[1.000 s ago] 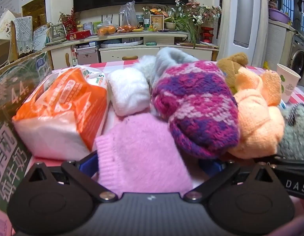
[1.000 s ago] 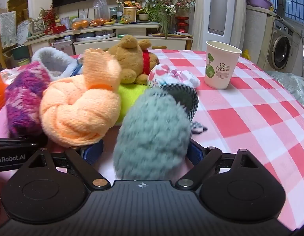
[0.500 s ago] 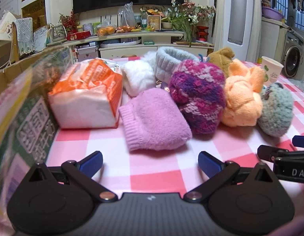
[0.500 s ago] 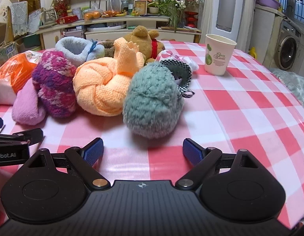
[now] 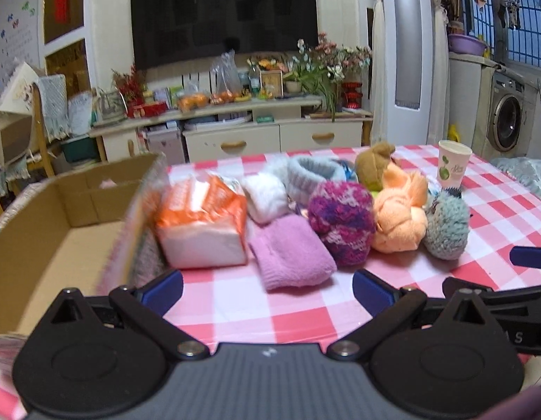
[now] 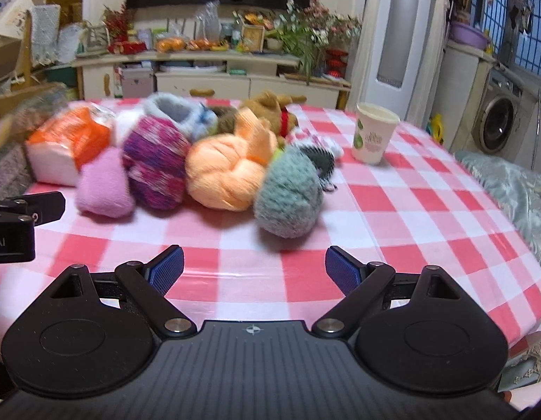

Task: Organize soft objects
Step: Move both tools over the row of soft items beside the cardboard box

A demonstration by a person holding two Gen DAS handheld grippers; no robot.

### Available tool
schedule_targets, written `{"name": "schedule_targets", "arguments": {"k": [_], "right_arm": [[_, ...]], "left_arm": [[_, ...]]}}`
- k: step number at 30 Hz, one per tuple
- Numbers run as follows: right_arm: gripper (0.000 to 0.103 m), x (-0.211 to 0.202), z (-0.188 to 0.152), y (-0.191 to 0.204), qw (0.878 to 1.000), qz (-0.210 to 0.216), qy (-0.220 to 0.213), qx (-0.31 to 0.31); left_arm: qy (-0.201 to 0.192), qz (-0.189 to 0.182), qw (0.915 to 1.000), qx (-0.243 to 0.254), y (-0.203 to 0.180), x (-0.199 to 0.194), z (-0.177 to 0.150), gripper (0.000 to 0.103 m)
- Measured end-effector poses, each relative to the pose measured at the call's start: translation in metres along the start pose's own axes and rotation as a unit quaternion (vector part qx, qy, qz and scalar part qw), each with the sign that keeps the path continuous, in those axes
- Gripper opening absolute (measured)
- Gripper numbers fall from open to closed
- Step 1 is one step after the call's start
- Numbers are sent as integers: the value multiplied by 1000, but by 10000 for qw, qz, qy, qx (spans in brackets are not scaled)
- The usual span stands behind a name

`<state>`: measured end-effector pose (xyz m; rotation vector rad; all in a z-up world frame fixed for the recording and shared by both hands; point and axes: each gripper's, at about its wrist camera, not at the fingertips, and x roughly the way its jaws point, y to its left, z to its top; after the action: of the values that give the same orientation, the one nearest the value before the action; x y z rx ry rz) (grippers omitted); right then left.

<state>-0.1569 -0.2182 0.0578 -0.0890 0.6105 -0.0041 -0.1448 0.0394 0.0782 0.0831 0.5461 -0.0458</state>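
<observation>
A row of soft things lies on the red-checked table (image 6: 410, 217): a pink sock (image 5: 291, 255) (image 6: 102, 185), a purple knitted ball (image 5: 340, 220) (image 6: 154, 168), an orange knitted bundle (image 5: 400, 217) (image 6: 224, 171) and a grey-green fuzzy ball (image 5: 445, 227) (image 6: 288, 203). Behind them sit a white fluffy item (image 5: 266, 196), a grey slipper (image 5: 312, 175) (image 6: 175, 112) and a brown plush bear (image 5: 372, 164) (image 6: 270, 105). My left gripper (image 5: 266, 290) is open, just short of the pink sock. My right gripper (image 6: 254, 273) is open, short of the grey-green ball. Both hold nothing.
An open cardboard box (image 5: 60, 231) stands at the left, beside an orange-and-white tissue pack (image 5: 200, 227) (image 6: 63, 147). A paper cup (image 5: 452, 164) (image 6: 373, 133) stands at the far right of the table. The right gripper's fingers (image 5: 529, 257) show at the left view's right edge.
Both grippers have pulled back and risen away from the pile; the pink sock and grey-green ball, earlier between the fingers, now lie free on the table. The box interior has come into view.
</observation>
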Motion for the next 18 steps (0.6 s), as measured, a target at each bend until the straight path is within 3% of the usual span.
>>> {"name": "schedule_targets", "arguments": {"k": [18], "right_arm": [[103,-79,29,62,9930,880,-754,-244]], "left_arm": [[-397,1014,9917,-678,93,-87,-8,102]]}}
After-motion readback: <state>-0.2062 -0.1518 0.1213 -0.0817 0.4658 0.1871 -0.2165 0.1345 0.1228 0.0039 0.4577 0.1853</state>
